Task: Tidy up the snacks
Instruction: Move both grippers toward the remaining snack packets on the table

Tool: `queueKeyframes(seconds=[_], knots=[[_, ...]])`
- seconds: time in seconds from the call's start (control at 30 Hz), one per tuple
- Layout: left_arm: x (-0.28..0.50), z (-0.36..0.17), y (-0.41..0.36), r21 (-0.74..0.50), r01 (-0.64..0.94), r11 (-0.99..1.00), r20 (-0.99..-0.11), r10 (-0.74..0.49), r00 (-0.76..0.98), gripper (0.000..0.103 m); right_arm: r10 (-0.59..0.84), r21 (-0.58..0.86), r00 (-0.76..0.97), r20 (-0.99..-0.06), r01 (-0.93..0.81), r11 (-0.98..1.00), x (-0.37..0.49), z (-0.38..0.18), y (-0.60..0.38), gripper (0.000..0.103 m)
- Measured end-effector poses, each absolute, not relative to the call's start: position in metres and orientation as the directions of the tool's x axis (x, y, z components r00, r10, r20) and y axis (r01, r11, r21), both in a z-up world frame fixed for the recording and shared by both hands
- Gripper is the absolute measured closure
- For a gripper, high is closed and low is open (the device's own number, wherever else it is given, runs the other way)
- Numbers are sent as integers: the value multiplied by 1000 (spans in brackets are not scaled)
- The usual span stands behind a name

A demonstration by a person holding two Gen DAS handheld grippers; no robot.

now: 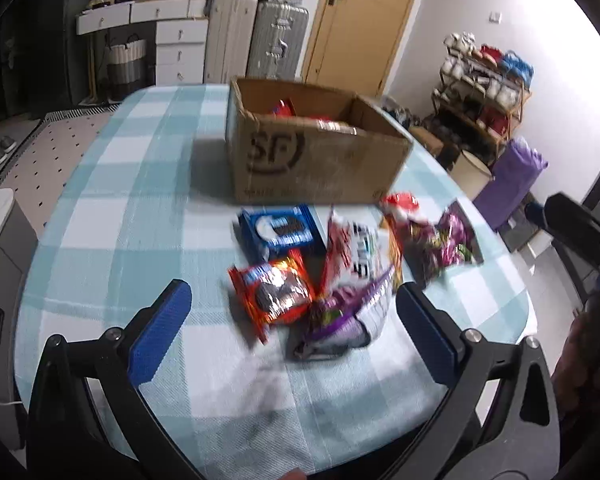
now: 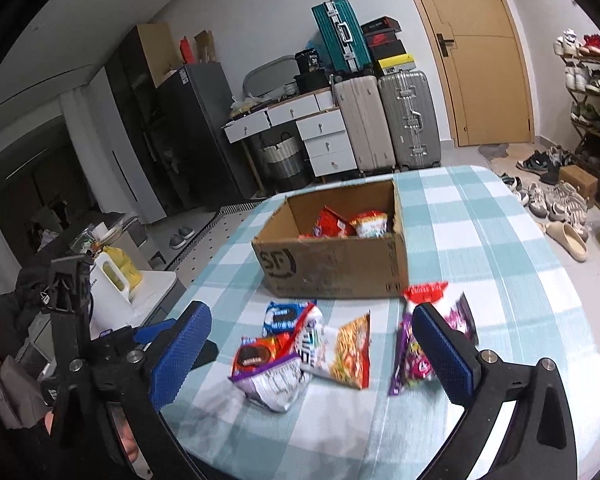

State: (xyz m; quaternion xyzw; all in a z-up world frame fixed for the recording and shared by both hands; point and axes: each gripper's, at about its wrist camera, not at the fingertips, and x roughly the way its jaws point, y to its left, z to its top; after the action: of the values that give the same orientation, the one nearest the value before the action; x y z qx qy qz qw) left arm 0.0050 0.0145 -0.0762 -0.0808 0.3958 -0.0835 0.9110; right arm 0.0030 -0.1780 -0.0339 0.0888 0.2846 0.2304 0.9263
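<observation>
An open cardboard box (image 1: pixel 316 160) (image 2: pixel 332 264) stands on the checked table and holds red snack packs (image 2: pixel 332 222). In front of it lie loose snacks: a blue cookie box (image 1: pixel 278 232) (image 2: pixel 282 316), an orange-red cookie pack (image 1: pixel 274 294) (image 2: pixel 260 354), a red and white bag (image 1: pixel 358 252), a silver-purple bag (image 1: pixel 340 320) (image 2: pixel 272 384), an orange bag (image 2: pixel 350 354) and a purple candy bag (image 1: pixel 444 240) (image 2: pixel 414 360). My left gripper (image 1: pixel 296 336) is open and empty above the pile. My right gripper (image 2: pixel 316 352) is open and empty, its right finger beside the purple candy bag.
The table has a blue and white checked cloth (image 1: pixel 140 200) (image 2: pixel 480 240). Suitcases (image 2: pixel 388 120), white drawers (image 2: pixel 320 136) and a door (image 2: pixel 488 60) stand behind. A shoe rack (image 1: pixel 484 92) and shoes on the floor (image 2: pixel 556 200) are to the right.
</observation>
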Motion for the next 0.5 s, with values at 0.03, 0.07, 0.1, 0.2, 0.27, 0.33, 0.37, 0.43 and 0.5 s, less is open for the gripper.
queueKeyframes(seconds=[0.03,0.07,0.1,0.2,0.27,0.33,0.37,0.43,0.5], knots=[[5,-79,10,-212,96,972,-713,-221,666,1,468,291,735,-491,-369,883,1,-36,-179,1],[5,-82,6,-208,104,973,-715,-223,662,1,463,290,736,-494,-363,886,-1,-39,-182,1],[5,-85,2,-204,112,972,-718,-227,658,1,463,292,735,-495,-361,886,-1,-40,-183,1],[7,-93,-10,-196,139,971,-728,-239,643,1,457,297,735,-500,-350,888,-5,-45,-188,1],[10,-97,-16,-190,149,970,-735,-242,634,1,454,298,735,-504,-346,890,-6,-49,-192,1],[14,-102,-22,-191,159,969,-747,-248,617,1,448,298,736,-508,-338,893,-7,-52,-195,1],[15,-105,-24,-192,161,968,-751,-250,611,1,443,297,737,-511,-332,895,-7,-54,-197,1],[19,-110,-30,-190,168,967,-761,-254,597,1,436,297,738,-516,-324,898,-8,-56,-201,1],[23,-115,-37,-176,180,968,-770,-249,587,1,425,295,743,-518,-311,904,-8,-59,-205,1]])
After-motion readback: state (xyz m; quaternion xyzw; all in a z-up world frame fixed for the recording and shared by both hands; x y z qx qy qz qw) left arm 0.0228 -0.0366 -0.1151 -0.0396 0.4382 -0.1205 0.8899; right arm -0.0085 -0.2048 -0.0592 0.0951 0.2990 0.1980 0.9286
